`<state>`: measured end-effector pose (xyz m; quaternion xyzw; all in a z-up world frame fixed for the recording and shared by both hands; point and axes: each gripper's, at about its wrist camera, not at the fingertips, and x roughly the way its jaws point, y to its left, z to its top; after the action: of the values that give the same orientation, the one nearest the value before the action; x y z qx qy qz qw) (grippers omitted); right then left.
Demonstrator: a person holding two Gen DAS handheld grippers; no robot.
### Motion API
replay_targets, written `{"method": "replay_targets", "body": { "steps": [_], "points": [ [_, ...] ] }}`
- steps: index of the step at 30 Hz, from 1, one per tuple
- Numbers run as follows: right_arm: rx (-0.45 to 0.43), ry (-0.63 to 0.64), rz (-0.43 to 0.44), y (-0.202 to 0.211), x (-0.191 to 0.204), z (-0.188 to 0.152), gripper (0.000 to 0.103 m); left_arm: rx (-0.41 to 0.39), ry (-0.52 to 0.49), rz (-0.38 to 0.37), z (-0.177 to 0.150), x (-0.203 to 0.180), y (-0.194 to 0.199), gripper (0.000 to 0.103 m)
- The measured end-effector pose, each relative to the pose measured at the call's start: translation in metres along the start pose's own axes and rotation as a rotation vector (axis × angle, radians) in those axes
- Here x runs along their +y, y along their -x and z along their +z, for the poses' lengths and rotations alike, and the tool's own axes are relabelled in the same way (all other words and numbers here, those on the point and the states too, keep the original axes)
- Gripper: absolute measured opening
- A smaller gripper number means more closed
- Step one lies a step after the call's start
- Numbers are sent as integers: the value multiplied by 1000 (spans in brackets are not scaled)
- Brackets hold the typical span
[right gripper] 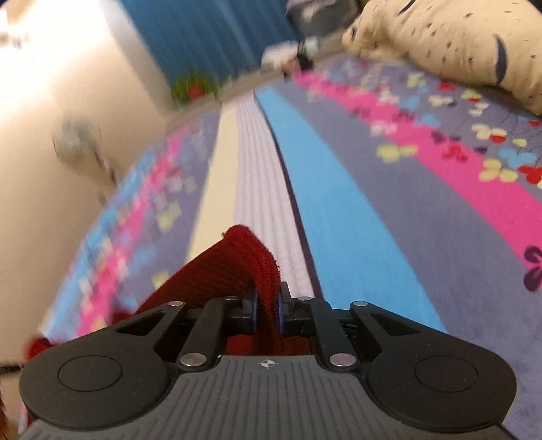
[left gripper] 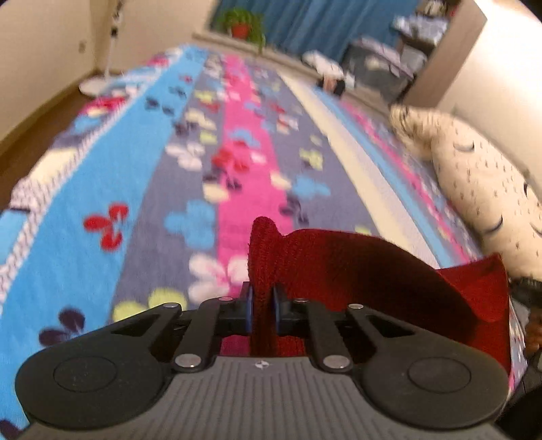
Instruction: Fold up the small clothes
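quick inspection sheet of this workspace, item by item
surface: bed covered by a striped butterfly-print blanket.
job's things: one dark red knit garment, lifted off the blanket and held at two points.
clutter: cream patterned pillow at the bed's edge.
grippers: left gripper shut on the garment; right gripper shut on another part of it.
cables: nothing seen.
surroundings: blue curtain, potted plant on the ledge, white stand base on the floor; blurred bedding piled further back.
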<state>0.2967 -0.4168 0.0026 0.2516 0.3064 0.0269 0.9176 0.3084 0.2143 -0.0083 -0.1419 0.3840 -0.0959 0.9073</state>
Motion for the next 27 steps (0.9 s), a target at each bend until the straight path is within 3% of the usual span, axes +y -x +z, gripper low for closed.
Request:
{"method": "replay_targets", "body": {
  "steps": [2,5,8,13,14,17,18,20,22,25,27],
  "points": [
    [43,-9,-54,-15,-8,-1,11,29,-12,50,-1,-1,-13,12],
    [225,-38,-164,-56,-24,-13,11,170,-50,126,-11,-1,-44,13],
    [196,-40,-156,-57,-20,-11,11,125,-38,109,-6,-2,-38,12],
    [5,2,-55,-29,-7,1,11,7,-1,76,3,2,-19,12],
    [26,25,-84,-34,-8,0,11,13,-6,90,2,2,-20,12],
    [199,13,-170,-59,-19,-14,13,113,16,91,-2,3,-33,15],
    [208,10,-180,-59,-18,-15,17,139,47,73,-4,5,-34,18],
    [174,55,-194,-46,-10,-18,25,133,105,29,-6,10,-25,34],
    [178,62,-197,-34,-9,-20,41,124,157,-12,-8,12,-11,61],
    [226,-7,-146,-15,-15,-25,42,209,212,-72,-22,13,3,63],
    [252,-10,-122,0,-17,-30,42,270,178,-83,-35,7,11,63]
  ]
}}
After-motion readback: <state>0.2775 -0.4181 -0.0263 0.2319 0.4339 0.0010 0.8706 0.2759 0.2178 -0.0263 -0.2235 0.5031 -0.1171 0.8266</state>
